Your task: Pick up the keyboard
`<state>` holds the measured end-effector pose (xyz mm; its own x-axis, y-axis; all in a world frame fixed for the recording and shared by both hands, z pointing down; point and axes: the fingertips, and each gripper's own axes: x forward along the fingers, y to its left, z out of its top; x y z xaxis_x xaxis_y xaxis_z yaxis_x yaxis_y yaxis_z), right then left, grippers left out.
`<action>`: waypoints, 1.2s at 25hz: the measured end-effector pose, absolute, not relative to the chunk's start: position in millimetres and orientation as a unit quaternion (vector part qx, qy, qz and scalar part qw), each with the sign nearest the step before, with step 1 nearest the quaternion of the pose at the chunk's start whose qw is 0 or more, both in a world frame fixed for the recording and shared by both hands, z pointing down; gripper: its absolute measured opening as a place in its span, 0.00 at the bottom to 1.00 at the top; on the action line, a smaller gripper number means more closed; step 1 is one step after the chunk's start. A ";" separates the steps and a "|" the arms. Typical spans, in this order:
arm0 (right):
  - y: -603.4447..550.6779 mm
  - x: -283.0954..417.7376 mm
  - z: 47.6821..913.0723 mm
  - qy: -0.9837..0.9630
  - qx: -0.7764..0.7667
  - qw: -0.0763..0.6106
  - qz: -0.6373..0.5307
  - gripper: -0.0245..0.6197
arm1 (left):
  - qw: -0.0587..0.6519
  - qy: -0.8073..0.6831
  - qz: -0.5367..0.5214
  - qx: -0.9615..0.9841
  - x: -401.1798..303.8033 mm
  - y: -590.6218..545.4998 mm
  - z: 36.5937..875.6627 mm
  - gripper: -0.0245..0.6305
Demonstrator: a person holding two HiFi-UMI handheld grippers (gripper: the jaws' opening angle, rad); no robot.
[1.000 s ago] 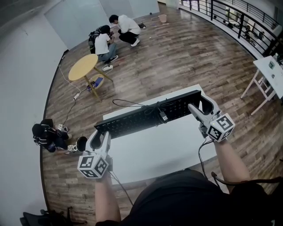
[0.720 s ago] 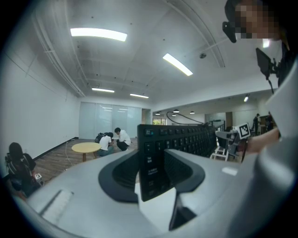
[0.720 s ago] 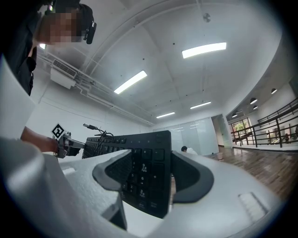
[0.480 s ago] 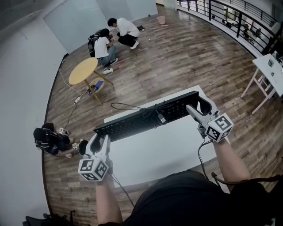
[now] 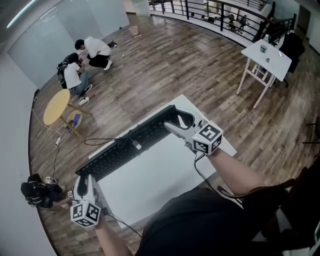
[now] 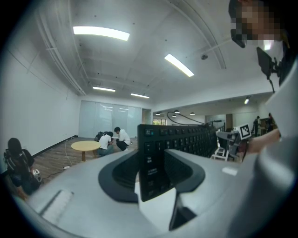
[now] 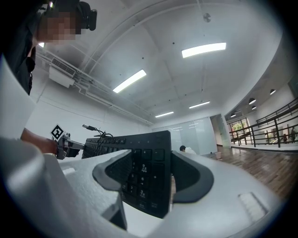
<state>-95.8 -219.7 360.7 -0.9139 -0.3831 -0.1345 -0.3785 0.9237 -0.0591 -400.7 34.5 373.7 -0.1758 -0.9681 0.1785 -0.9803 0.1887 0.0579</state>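
Observation:
A long black keyboard (image 5: 131,143) hangs slantwise over the far edge of the white table (image 5: 165,175). My left gripper (image 5: 85,180) is shut on its left end and my right gripper (image 5: 176,122) on its right end. In the left gripper view the keyboard's end (image 6: 151,160) stands edge-on between the dark pads (image 6: 184,169) of the left gripper (image 6: 156,165). In the right gripper view the number-pad end (image 7: 146,174) sits the same way in the right gripper (image 7: 149,181). The keyboard's black cable (image 5: 102,141) loops off its back, and the plug lies on the keys.
A round wooden table (image 5: 56,106) and two crouching people (image 5: 90,52) are far left on the wood floor. A white folding table (image 5: 265,50) stands far right, below a black railing (image 5: 210,9). Dark bags (image 5: 35,192) lie on the floor beside my left gripper.
The head view has swung, so everything sits further left and more slanted. Both grippers keep the same hold on the keyboard's ends.

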 end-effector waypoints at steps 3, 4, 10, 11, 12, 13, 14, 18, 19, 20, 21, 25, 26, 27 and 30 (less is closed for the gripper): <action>-219.2 -97.7 360.6 0.978 -0.197 0.071 -0.017 0.44 | 0.091 -0.764 0.035 0.638 -402.5 34.3 374.5 0.30; -218.4 -98.7 361.2 0.978 -0.197 0.071 -0.018 0.44 | 0.091 -0.764 0.035 0.638 -403.1 34.8 375.0 0.30; -217.5 -96.9 365.2 0.977 -0.201 0.069 -0.020 0.44 | 0.092 -0.762 0.038 0.640 -405.7 33.0 376.1 0.30; -217.7 -98.3 364.6 0.977 -0.200 0.070 -0.019 0.44 | 0.091 -0.762 0.039 0.640 -406.7 32.9 375.3 0.30; -218.1 -98.7 363.8 0.977 -0.200 0.071 -0.019 0.44 | 0.091 -0.763 0.039 0.639 -406.8 32.7 374.5 0.31; -218.8 -97.5 363.0 0.977 -0.199 0.072 -0.019 0.44 | 0.090 -0.763 0.040 0.639 -405.4 32.0 373.7 0.31; -219.8 -95.3 362.3 0.977 -0.199 0.074 -0.020 0.44 | 0.090 -0.763 0.040 0.639 -403.1 31.1 372.7 0.30; -220.2 -92.8 361.8 0.977 -0.200 0.076 -0.023 0.44 | 0.089 -0.761 0.042 0.641 -400.6 30.6 370.5 0.30; -220.4 -92.7 362.1 0.977 -0.200 0.075 -0.023 0.44 | 0.089 -0.761 0.042 0.641 -400.5 30.2 370.9 0.30; -220.9 -91.8 362.3 0.977 -0.201 0.075 -0.023 0.44 | 0.090 -0.761 0.041 0.641 -399.6 29.4 371.4 0.30; -221.6 -90.7 362.0 0.977 -0.201 0.075 -0.022 0.44 | 0.090 -0.761 0.041 0.641 -398.2 28.6 371.7 0.30; -220.4 -90.5 360.5 0.977 -0.199 0.076 -0.023 0.44 | 0.092 -0.761 0.043 0.641 -397.6 31.2 371.5 0.30; -219.8 -90.3 360.5 0.977 -0.199 0.075 -0.023 0.44 | 0.093 -0.761 0.043 0.641 -397.7 31.6 371.9 0.30; -219.4 -89.9 360.2 0.977 -0.200 0.074 -0.022 0.44 | 0.095 -0.761 0.043 0.641 -397.6 31.6 372.4 0.30; -219.6 -88.3 359.7 0.977 -0.201 0.073 -0.022 0.44 | 0.097 -0.761 0.044 0.640 -395.6 31.2 371.4 0.30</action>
<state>-88.3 -219.6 359.7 -0.9085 -0.3961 -0.1331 -0.3897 0.9181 -0.0724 -395.6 31.2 371.4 -0.1622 -0.9654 0.2042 -0.9825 0.1772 0.0575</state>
